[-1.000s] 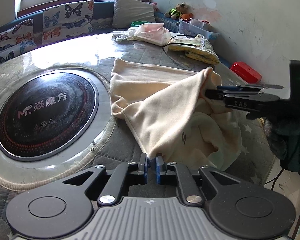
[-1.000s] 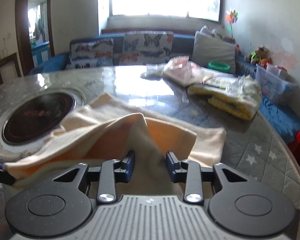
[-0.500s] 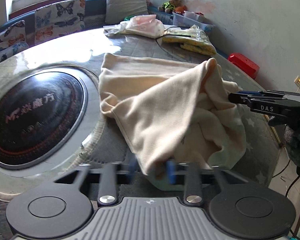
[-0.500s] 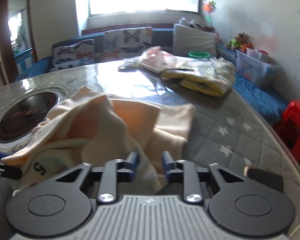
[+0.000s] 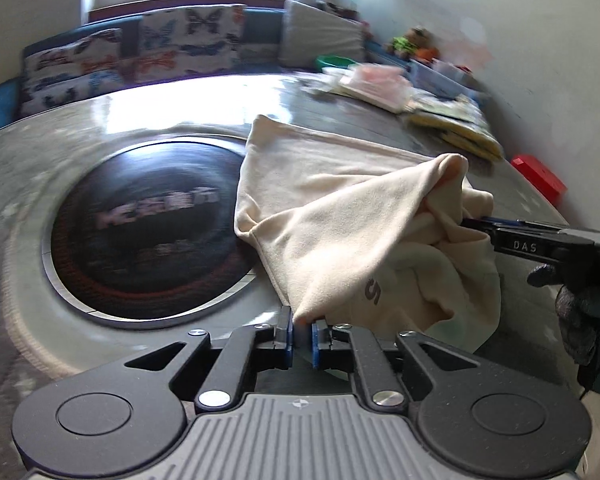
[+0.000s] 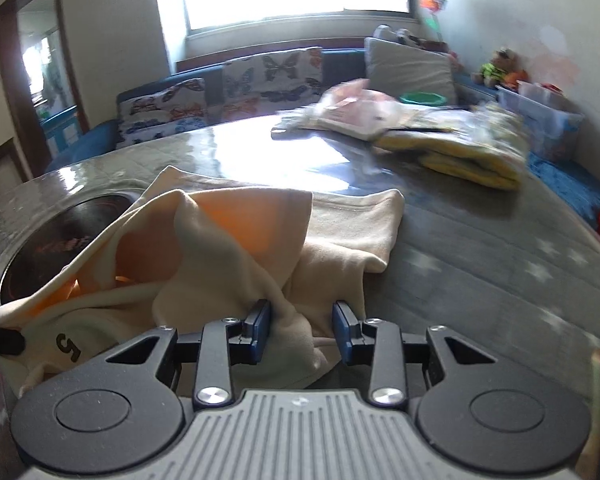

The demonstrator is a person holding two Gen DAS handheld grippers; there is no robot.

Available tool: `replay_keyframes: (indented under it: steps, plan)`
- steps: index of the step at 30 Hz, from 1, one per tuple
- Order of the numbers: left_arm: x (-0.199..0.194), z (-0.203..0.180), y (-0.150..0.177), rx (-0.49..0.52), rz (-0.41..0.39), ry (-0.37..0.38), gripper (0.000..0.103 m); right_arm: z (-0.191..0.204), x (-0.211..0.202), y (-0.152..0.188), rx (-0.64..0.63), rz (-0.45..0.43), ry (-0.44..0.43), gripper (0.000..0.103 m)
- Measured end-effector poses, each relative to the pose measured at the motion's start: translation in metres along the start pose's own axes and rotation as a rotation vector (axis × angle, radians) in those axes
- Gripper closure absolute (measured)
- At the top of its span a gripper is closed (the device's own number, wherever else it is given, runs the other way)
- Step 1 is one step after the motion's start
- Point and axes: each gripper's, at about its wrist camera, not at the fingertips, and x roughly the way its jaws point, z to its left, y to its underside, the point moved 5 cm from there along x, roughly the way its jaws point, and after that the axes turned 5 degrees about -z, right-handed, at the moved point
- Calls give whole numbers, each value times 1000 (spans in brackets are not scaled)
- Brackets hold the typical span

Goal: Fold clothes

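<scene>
Left wrist view: my left tongs (image 5: 301,336) are nearly closed, pinching a corner of the cream garment (image 5: 340,216), which lies bunched on the counter (image 5: 148,120) beside the round hob (image 5: 148,232). I keep this pinch firm and low so the edge stays taut. My right tongs (image 5: 470,222) reach in level from the right.

Right wrist view: my right tongs (image 6: 301,330) stand partly open, straddling a fold of the garment without clamping it. I judge they should close before lifting.
</scene>
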Motion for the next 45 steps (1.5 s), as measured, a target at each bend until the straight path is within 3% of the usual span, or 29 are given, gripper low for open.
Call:
replay_keyframes:
  steps: [8,16,21,29,34,40,45]
  plan:
    - [-27,52,17,-107,-16,-112,94,75,40,-18,-100,4,-126,69]
    - [-62,79,49,-214,-20,-160,94,140,43,-10,-267,19,-242,69]
    - [-74,84,55,-232,-20,-167,94,154,23,-8,-329,16,-295,69]
    - [-74,85,52,-220,-25,-179,89,178,0,-26,-401,-69,-362,69]
    - [-76,89,56,-233,-23,-194,77,199,10,-30,-449,-77,-377,70]
    - [-80,90,55,-221,-29,-220,61,197,16,-27,-416,-73,-373,93]
    - [-84,88,46,-196,-51,-223,56,180,-5,-32,-370,-117,-370,96]
